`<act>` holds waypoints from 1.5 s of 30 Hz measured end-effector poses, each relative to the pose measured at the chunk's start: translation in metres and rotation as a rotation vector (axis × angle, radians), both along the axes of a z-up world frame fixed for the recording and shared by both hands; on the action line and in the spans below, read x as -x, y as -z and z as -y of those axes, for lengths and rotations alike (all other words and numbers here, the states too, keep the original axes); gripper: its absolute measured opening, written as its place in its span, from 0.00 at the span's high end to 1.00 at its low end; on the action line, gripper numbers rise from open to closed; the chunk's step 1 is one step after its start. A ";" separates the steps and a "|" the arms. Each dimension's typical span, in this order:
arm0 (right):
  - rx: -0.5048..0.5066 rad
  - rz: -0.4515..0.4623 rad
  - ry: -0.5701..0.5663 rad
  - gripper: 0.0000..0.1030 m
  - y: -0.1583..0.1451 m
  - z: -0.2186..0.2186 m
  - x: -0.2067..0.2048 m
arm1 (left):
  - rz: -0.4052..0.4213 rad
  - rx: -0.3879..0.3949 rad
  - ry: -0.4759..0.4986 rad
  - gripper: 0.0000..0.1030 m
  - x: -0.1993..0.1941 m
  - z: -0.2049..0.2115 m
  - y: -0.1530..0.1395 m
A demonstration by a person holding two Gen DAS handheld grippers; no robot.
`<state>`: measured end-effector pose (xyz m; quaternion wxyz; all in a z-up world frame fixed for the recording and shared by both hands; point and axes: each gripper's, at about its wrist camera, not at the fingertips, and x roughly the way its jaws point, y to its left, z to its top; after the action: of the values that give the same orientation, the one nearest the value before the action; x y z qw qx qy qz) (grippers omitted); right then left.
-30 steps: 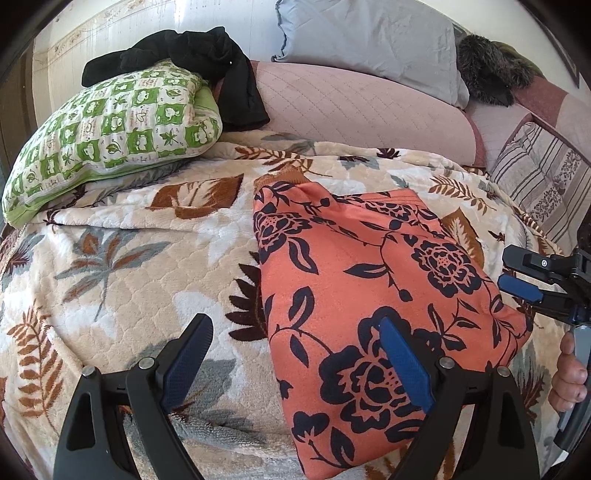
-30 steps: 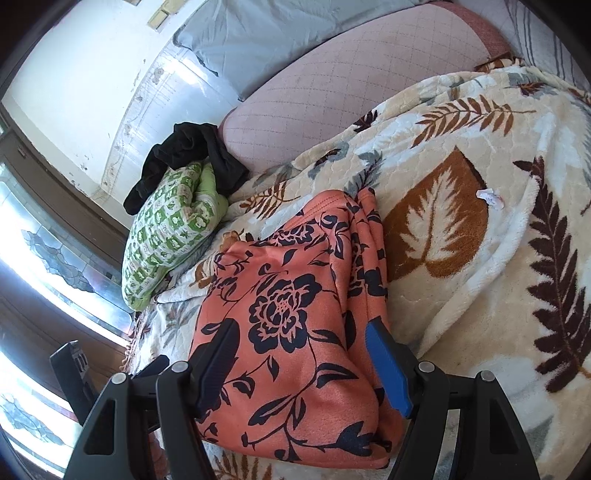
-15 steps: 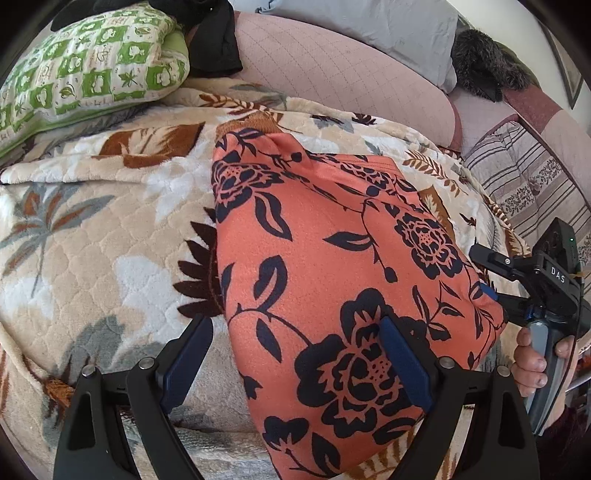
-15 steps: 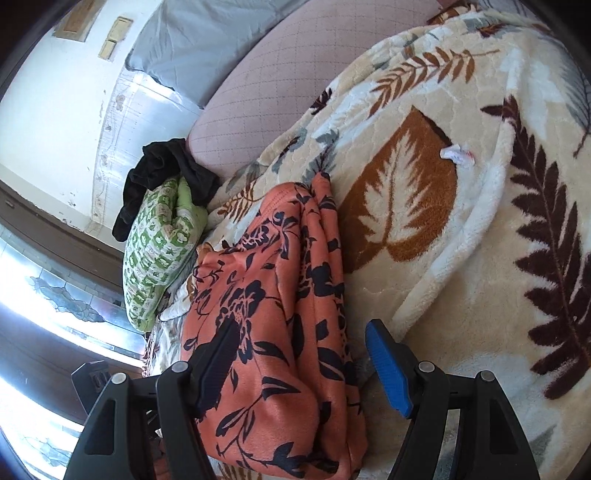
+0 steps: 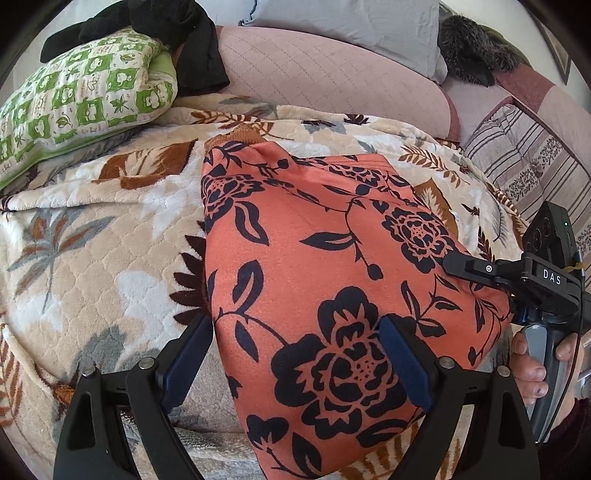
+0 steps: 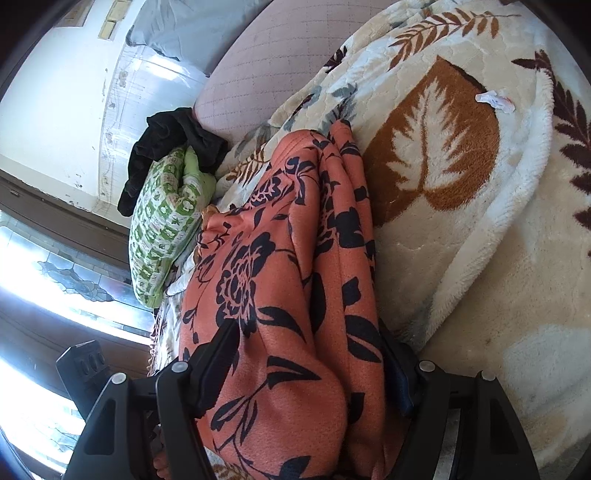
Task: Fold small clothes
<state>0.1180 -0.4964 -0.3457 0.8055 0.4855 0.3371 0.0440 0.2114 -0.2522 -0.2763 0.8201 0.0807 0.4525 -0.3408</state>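
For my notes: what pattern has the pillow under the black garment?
Green and white checks with small leaf motifs on the pillow; left wrist view.

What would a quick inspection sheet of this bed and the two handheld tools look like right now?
Surface: cream plush blanket with a leaf print, rumpled.
Job's things: orange garment with a black flower print, folded, lying on the blanket.
Clutter: green-and-white checked pillow; black cloth on it; small white scrap.
Grippers: left tool open over the garment's near left corner; right tool open, straddling the garment's bunched edge.
Cables: nothing seen.
Surroundings: pink quilted bolster, grey pillow, striped cushion.
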 end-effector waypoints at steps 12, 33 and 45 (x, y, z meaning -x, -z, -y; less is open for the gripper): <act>0.002 0.004 0.002 0.28 0.001 0.001 0.002 | 0.037 -0.019 0.010 0.11 0.006 0.004 -0.004; 0.025 0.064 0.009 0.28 -0.002 -0.006 -0.003 | -0.019 0.007 -0.006 0.04 -0.007 0.007 0.009; 0.207 0.039 0.018 0.49 -0.014 -0.032 -0.018 | -0.103 0.129 0.003 0.36 -0.007 0.005 0.015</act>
<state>0.1363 -0.4642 -0.3320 0.8580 0.4018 0.3198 0.0113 0.2180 -0.2577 -0.2918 0.7988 0.0108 0.4711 -0.3740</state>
